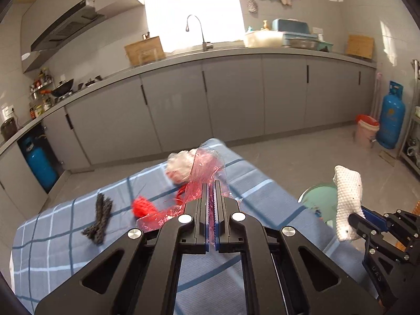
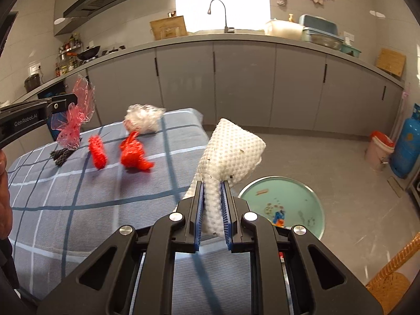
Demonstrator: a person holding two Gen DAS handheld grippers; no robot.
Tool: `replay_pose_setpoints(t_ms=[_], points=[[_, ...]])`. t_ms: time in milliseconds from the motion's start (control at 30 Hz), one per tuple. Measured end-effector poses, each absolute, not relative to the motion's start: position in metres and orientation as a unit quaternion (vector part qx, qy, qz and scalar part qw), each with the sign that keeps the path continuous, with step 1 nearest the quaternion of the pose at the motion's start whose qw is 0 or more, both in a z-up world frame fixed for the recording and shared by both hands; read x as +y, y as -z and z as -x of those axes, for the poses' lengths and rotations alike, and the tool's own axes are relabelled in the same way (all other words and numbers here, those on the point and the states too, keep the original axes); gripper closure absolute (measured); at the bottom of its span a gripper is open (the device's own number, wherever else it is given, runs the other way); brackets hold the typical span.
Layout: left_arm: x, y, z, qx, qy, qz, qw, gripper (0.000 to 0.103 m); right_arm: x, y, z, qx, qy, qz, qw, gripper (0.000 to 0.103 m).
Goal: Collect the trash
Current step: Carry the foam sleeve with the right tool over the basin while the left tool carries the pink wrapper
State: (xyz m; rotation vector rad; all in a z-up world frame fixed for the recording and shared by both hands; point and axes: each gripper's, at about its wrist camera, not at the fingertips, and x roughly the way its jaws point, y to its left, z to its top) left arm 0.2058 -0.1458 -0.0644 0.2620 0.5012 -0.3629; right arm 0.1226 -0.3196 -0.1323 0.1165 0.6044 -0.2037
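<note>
My left gripper (image 1: 211, 183) is shut on a crinkled pink clear plastic wrapper (image 1: 204, 168), held above the blue checked tablecloth (image 1: 65, 236). The right wrist view shows that gripper (image 2: 74, 99) and wrapper (image 2: 78, 115) at far left. My right gripper (image 2: 212, 183) is shut on a white foam net sleeve (image 2: 231, 149), which stands up past the table's right edge, near a round green bin (image 2: 288, 191) on the floor. On the cloth lie two red net pieces (image 2: 97, 152) (image 2: 134, 152), a black net piece (image 2: 61, 156) and a crumpled white plastic wad (image 2: 143, 118).
Grey kitchen cabinets (image 2: 236, 84) run along the back wall. A pink bucket with a red liner (image 2: 379, 149) and a blue gas cylinder (image 2: 408, 144) stand at the far right. A wicker basket (image 2: 388, 288) sits at the lower right. The green bin holds small scraps.
</note>
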Motion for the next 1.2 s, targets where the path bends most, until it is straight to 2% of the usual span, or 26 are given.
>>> replay_pose_setpoints(t_ms=[633, 1133, 1200], points=[[-0.278, 0.066, -0.199, 0.227, 0.309, -0.131, 0.914, 0.099, -0.415, 0.137, -0.106, 0.288, 0.176, -0.075, 0.938, 0.088], [-0.345, 0.105, -0.226, 0.275, 0.359, -0.113, 0.885, 0.098, -0.468, 0.181, -0.131, 0.314, 0.179, -0.099, 0.927, 0.087], [-0.349, 0.11, -0.228, 0.279, 0.357, -0.112, 0.884, 0.097, -0.473, 0.19, -0.137, 0.316, 0.174, -0.101, 0.927, 0.083]])
